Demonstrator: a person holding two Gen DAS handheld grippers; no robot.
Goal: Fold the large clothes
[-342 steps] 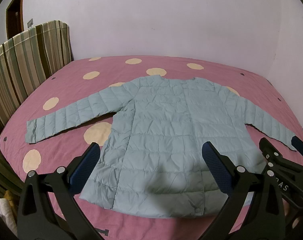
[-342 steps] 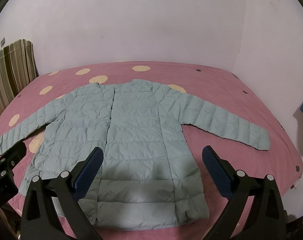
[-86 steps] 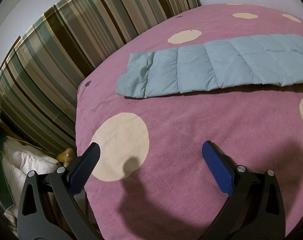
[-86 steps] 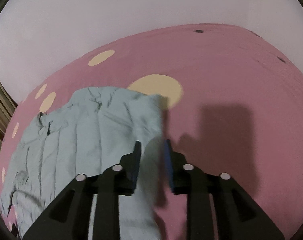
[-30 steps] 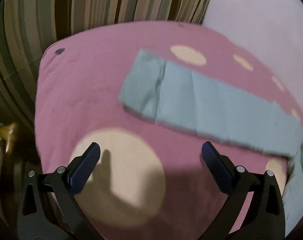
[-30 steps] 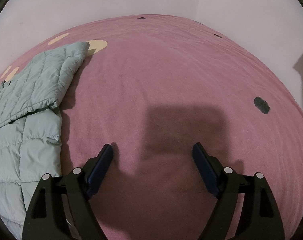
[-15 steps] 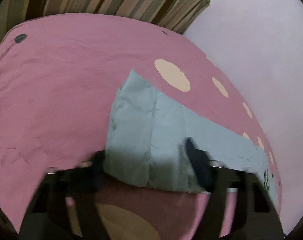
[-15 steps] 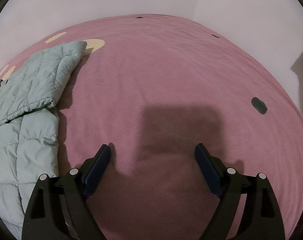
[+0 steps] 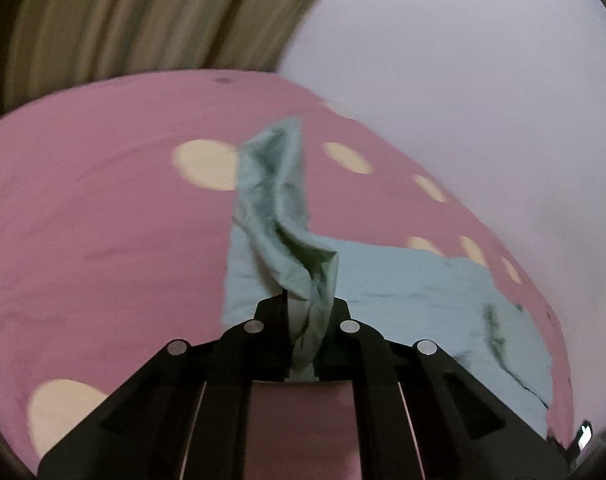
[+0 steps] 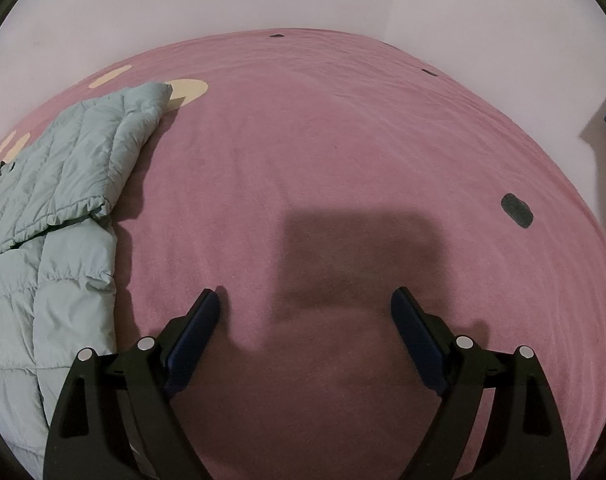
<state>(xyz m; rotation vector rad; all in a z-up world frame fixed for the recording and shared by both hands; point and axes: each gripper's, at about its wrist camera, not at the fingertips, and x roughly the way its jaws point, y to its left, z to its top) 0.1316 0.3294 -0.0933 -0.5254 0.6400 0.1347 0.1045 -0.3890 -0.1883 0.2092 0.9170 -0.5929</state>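
The left gripper [image 9: 305,312] is clamping the sleeve [image 9: 277,204] of the jacket [image 9: 415,292]. Its jaws are standing nearly together, with a bunched fold of light green fabric pinched between them. The sleeve end is rising above the jaws, twisted and crumpled, and is standing clear of the bed [image 9: 103,220]. Behind the gripper, the rest of the jacket is lying flat on the pink cover and is extending toward the right edge of the left wrist view. Cream dots are showing on the cover on both sides of the sleeve. A striped headboard [image 9: 143,16] is appearing blurred at the upper left, and a pale wall [image 9: 483,60] is filling the upper right.

The right gripper [image 10: 305,308] is hovering over bare pink cover with its jaws spread wide and nothing between them. Its shadow is falling on the cover just ahead of the fingers. In the right wrist view, the jacket [image 10: 51,200] is lying at the left edge, well apart from the right gripper. One quilted layer is lying folded over the body, and its hemmed edge is crossing the jacket diagonally. A dark patch [image 10: 517,210] is showing on the cover at the right.
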